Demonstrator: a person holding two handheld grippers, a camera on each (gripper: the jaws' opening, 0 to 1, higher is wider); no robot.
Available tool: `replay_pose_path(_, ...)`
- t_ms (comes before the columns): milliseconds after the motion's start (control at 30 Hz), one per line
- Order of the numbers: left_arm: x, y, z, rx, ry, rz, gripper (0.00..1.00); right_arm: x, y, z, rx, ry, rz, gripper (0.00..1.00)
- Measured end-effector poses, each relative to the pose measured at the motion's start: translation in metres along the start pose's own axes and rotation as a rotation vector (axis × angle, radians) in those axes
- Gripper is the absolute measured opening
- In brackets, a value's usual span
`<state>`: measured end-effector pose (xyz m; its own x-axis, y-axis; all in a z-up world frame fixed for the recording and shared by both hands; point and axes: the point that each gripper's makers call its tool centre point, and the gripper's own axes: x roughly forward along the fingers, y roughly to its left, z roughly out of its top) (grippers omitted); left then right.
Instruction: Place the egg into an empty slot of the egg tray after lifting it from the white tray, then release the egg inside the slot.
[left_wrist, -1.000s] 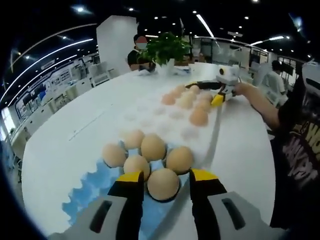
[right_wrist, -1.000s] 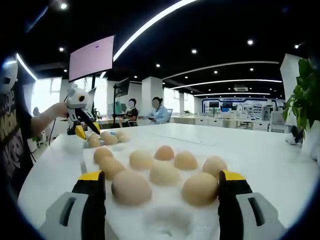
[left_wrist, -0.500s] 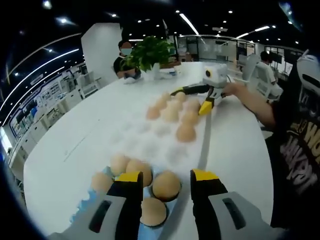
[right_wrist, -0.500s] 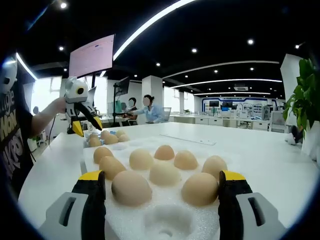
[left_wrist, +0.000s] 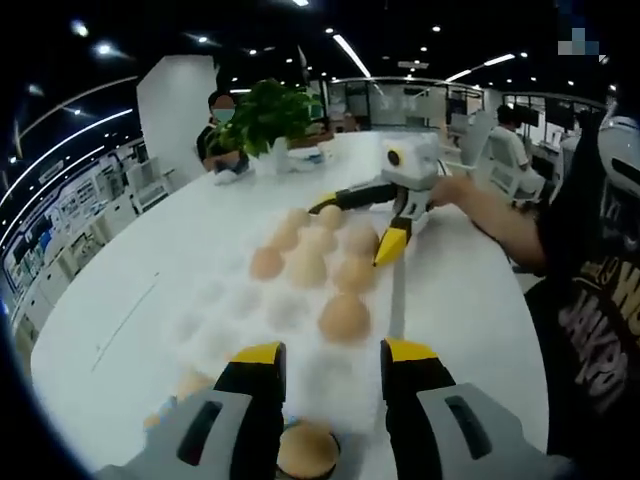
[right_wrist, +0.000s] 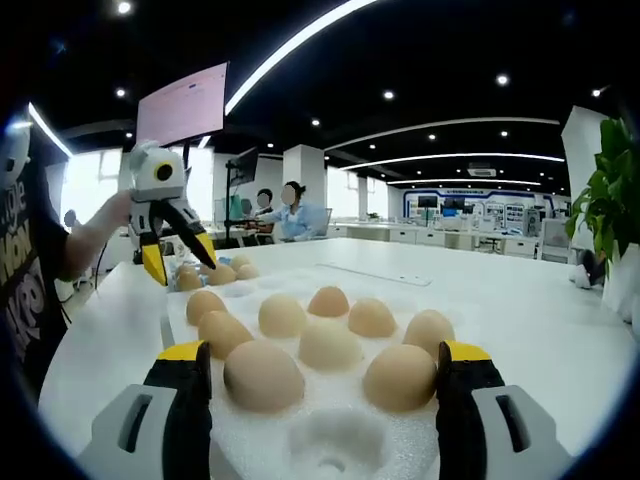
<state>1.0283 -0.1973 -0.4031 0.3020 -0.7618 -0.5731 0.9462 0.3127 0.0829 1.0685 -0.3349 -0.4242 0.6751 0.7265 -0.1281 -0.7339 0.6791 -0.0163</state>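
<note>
Moved: my left gripper (left_wrist: 331, 362) has lifted off the egg tray (right_wrist: 215, 275), now over the white tray (left_wrist: 235, 320).
Left jaws: apart, holding nothing.
Right gripper (right_wrist: 320, 368): jaws wide, flanking 2 eggs.
Egg (left_wrist: 344, 317): ahead of my left jaws.

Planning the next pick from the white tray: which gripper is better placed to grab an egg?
Right. The right gripper sits open, low over the white tray, jaws flanking its nearest eggs. The left gripper is open, raised near the blue egg tray.
</note>
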Motion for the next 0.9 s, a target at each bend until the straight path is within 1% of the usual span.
replay_pose_path(133,0.009,-0.001,0.008,0.002,-0.009,-0.012,0.38,-0.001,-0.001,0.0,0.0,-0.002,0.0,0.97)
replay_pose_path(233,0.013,-0.003,0.011,0.002,-0.01,-0.019,0.38,-0.002,-0.002,-0.001,0.0,-0.001,-0.001,0.97)
replay_pose_path(500,0.026,-0.006,0.015,0.011,-0.002,-0.044,0.39,-0.002,-0.002,-0.002,0.001,-0.003,-0.001,0.97)
replay_pose_path(700,0.035,-0.006,0.018,0.007,-0.006,-0.054,0.39,-0.002,-0.003,-0.002,0.001,-0.005,-0.002,0.97)
replay_pose_path(800,0.042,-0.008,0.017,0.008,-0.002,-0.061,0.39,-0.002,-0.003,-0.002,0.001,-0.006,-0.002,0.97)
replay_pose_path(900,0.051,-0.009,0.008,0.008,0.025,-0.059,0.39,-0.001,-0.003,-0.001,0.001,-0.007,-0.002,0.97)
